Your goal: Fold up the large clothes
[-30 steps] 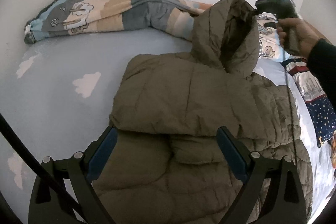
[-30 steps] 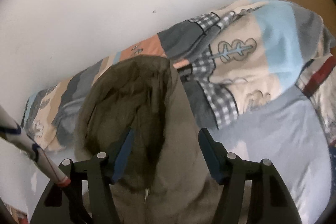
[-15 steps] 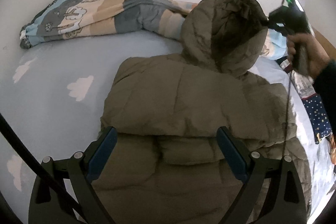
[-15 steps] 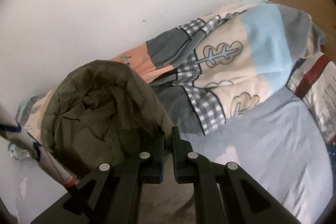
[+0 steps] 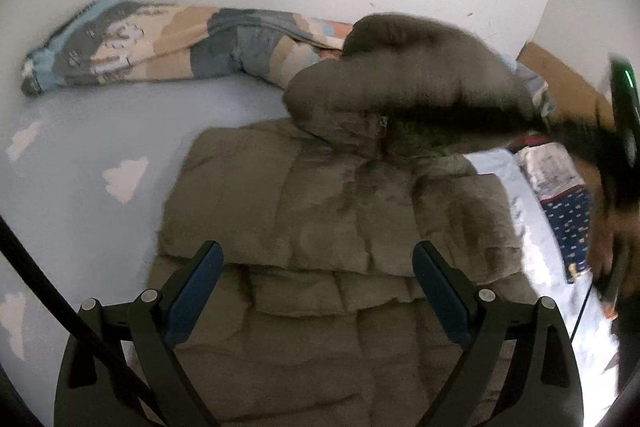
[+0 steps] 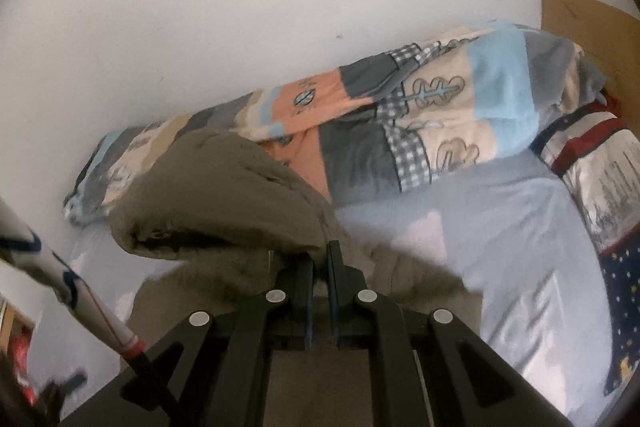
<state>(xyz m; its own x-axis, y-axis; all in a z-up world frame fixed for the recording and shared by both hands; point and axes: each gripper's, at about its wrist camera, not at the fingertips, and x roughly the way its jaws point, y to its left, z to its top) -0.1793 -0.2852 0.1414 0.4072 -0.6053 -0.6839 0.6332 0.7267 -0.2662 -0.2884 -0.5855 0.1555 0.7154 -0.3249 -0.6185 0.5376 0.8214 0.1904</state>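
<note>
An olive puffer jacket [image 5: 344, 227] lies flat on the pale blue bed, sleeves folded in. Its hood [image 5: 404, 87] is lifted and tipped forward over the collar. My left gripper [image 5: 320, 287] is open and empty, hovering over the jacket's lower body. My right gripper [image 6: 320, 259] is shut on the hood's edge [image 6: 224, 215] and holds it above the jacket's shoulders. In the left wrist view the right gripper [image 5: 592, 143] is blurred at the far right, with the hand behind it.
A rolled patchwork quilt [image 5: 168, 47] lies along the white wall at the back; it also shows in the right wrist view [image 6: 420, 115]. A patterned pillow [image 6: 600, 171] sits at the right. The blue sheet [image 5: 80, 155] has cloud prints. A wooden headboard [image 6: 592, 23] stands at the right.
The right gripper shut on the hood's edge, then pulled the hood forward and down over the collar. The left gripper stayed open over the jacket.
</note>
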